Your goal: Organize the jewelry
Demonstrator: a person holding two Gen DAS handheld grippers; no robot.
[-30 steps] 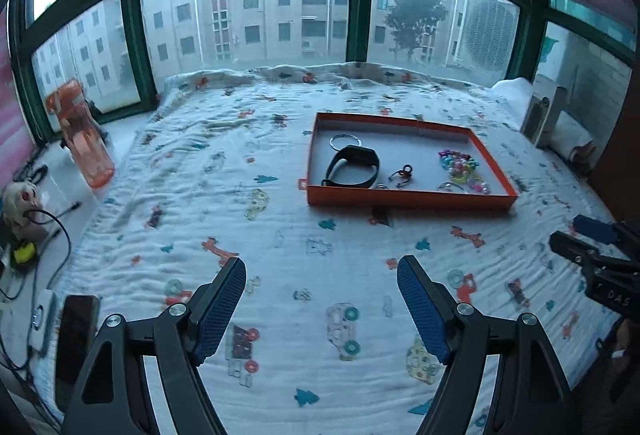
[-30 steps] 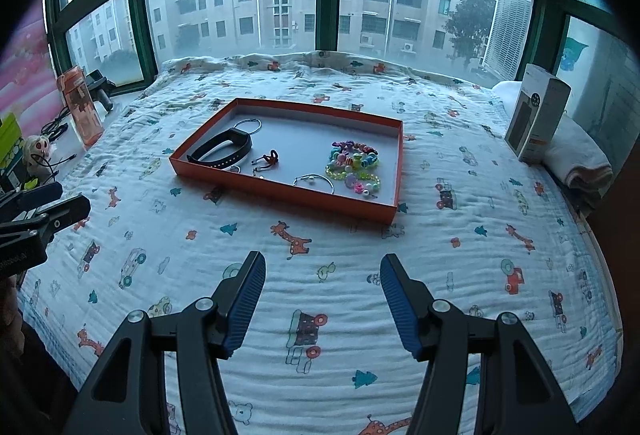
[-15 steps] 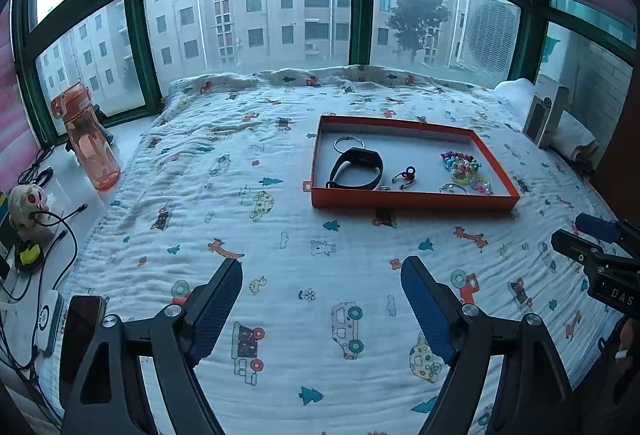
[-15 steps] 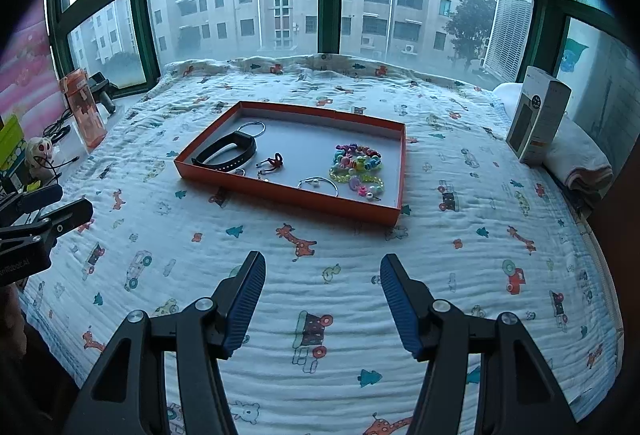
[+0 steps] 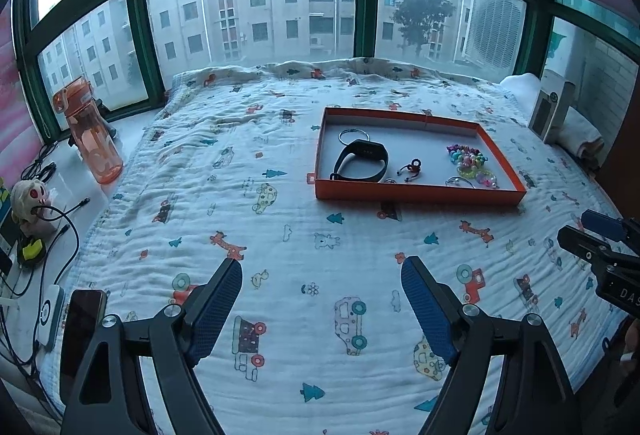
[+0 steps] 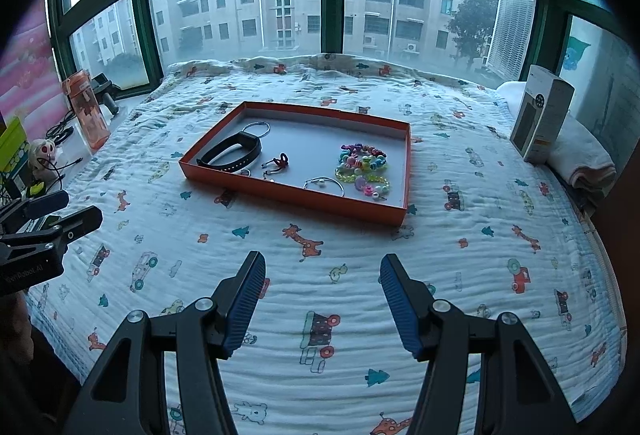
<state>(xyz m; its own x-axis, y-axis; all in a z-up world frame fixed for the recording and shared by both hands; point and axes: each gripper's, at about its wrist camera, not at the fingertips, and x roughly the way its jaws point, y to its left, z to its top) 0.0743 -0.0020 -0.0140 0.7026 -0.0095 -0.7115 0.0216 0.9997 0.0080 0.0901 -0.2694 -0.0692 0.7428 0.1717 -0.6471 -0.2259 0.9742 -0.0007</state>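
Window sill, far left: an orange water bottle [image 5: 93, 139] stands upright near a small plush toy [image 5: 30, 201] and some black cables [image 5: 60, 231].
Bed: a white blanket [image 5: 280, 235] with small cartoon cars and animals covers it.
Left gripper [image 5: 322, 309]: it hovers above the blanket, well apart from the tray; the jaws are wide open with nothing between them, and they have just been opening a little more.
Tray [image 6: 288, 191]: an orange, shallow tray lies flat on the bed, toward the window.
Tray, left part: a black wristband [image 6: 232, 155] lies just beside a thin metal ring [image 6: 257, 127]; whether they touch I cannot tell.
Tray, middle: a small red and black piece [image 6: 280, 162], and nearer the front wall a thin silver bangle [image 6: 324, 182].
Tray, right part: a heap of colourful bead bracelets [image 6: 362, 165].
Right gripper [image 6: 322, 301]: it also hovers over the blanket, near the front side of the tray; the jaws are about half open and hold nothing.
Far right: a white box [image 6: 542, 119] stands upright beside a folded towel [image 6: 580, 159].
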